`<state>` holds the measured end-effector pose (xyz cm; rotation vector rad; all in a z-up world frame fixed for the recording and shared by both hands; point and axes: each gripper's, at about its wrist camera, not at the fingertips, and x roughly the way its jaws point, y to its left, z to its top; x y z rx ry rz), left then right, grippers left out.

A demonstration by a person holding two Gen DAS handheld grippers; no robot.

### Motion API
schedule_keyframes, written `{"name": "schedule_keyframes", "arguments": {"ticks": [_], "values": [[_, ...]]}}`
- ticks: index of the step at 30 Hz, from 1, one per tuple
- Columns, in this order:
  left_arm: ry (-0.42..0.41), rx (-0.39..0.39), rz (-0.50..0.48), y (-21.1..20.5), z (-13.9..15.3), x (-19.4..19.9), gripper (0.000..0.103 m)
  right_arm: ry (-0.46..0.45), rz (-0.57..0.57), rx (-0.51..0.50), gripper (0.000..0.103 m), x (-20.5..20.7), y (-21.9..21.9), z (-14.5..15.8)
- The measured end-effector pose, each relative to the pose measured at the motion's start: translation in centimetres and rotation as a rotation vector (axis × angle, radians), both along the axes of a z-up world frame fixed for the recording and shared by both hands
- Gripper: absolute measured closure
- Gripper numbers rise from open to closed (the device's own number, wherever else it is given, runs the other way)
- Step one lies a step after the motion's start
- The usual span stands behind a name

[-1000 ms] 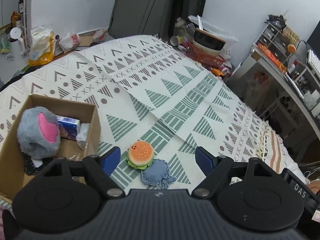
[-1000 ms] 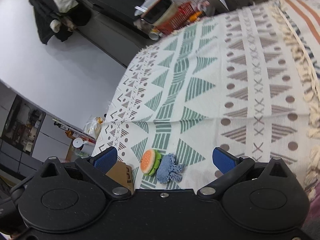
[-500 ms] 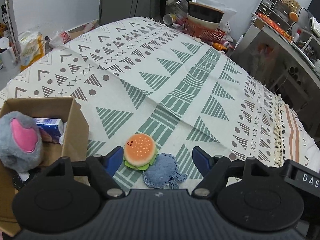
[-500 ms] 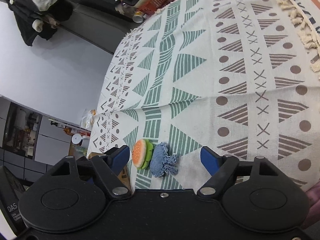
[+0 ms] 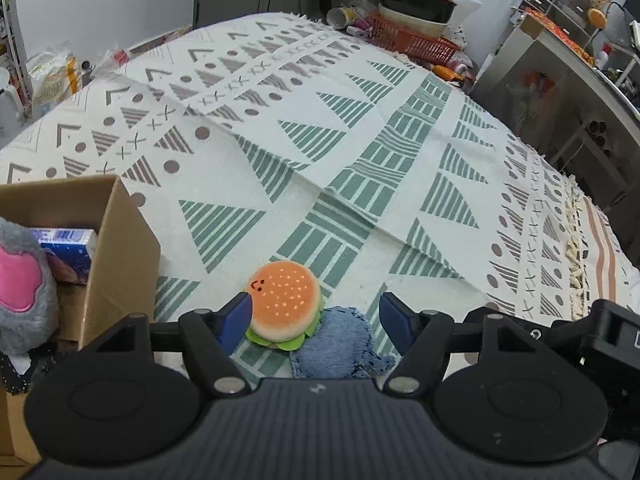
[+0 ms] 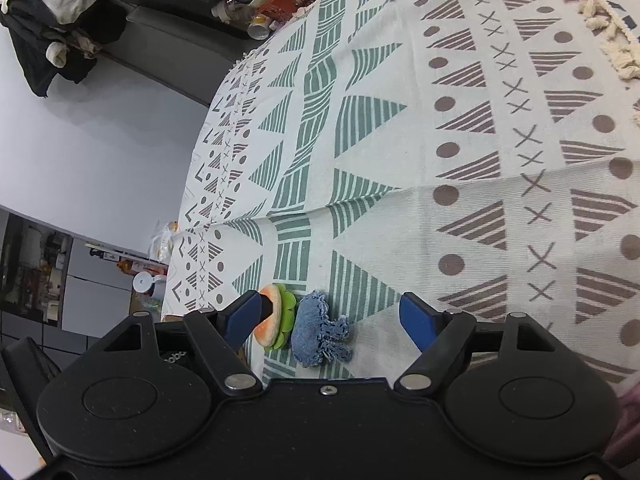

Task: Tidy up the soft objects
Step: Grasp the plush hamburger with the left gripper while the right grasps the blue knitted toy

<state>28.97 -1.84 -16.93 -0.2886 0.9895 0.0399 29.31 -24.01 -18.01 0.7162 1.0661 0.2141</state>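
Two soft toys lie on the patterned cloth (image 5: 360, 140) over the table: a plush burger (image 5: 286, 304) and, touching it on its right, a small denim toy (image 5: 340, 346) with frayed edges. To the left stands a cardboard box (image 5: 120, 264) that already holds a grey and pink plush (image 5: 24, 292) and a blue packet (image 5: 68, 240). Both tools are aimed at the same pair. The left gripper (image 5: 316, 320) has its jaws spread wide, holding nothing, with the left pad close against the burger's side and the right pad out past the denim toy, so both toys sit in the gap. The right gripper (image 6: 332, 316) is likewise spread and empty; in its view the left pad overlaps the burger's edge and the denim toy sits nearer the middle of the gap. The step in hand looks like picking up one toy for the box, and the risk is pinching both together or dragging the cloth. It would help to settle which tool takes which: the left suits the burger, being nearer the box, the right the denim piece. Centre the chosen toy between the pads, come down low enough to catch its middle rather than its top, and squeeze gently, since plush gives and may slip out sideways. Lift straight before swinging to the box.
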Motion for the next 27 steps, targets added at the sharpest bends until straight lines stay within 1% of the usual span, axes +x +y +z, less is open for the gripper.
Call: {"name": "schedule_keyframes", "arguments": {"ticks": [3,5,8,9,10,12,13,14,15,21,27], "values": [[0.019,-0.009,0.014,0.4,-0.9,0.4,0.034,0.006,0.007,0.0,0.027,0.3,0.6,-0.4],[0.035,-0.022,0.021,0.7,-1.5,0.6,0.034,0.011,0.011,-0.008,0.031,0.5,1.0,-0.7],[0.059,-0.036,0.037,1.1,-2.4,0.9,0.034,0.025,0.011,-0.015,0.032,0.7,1.3,-1.1],[0.065,-0.038,0.042,1.2,-2.6,0.9,0.036,0.028,0.011,-0.013,0.033,0.7,1.3,-1.2],[0.069,-0.038,0.043,1.3,-2.8,0.9,0.039,0.029,0.011,-0.014,0.033,0.8,1.4,-1.2],[0.09,-0.063,0.056,1.5,-3.3,1.0,0.058,0.029,0.013,-0.016,0.033,0.8,1.5,-1.3],[0.105,-0.096,0.077,1.9,-3.5,1.0,0.063,0.029,0.013,-0.015,0.033,0.8,1.5,-1.3],[0.112,-0.114,0.092,2.1,-3.7,1.0,0.065,0.029,0.014,-0.015,0.033,0.9,1.5,-1.3],[0.107,-0.114,0.092,2.2,-3.5,0.9,0.068,0.031,0.015,-0.016,0.033,0.9,1.6,-1.4],[0.049,-0.113,0.098,2.2,-2.1,0.4,0.068,0.029,0.038,-0.019,0.033,1.2,2.5,-1.6],[0.007,-0.133,0.123,2.9,-1.1,-0.4,0.069,0.038,0.058,-0.038,0.033,1.4,3.3,-2.0]]}}
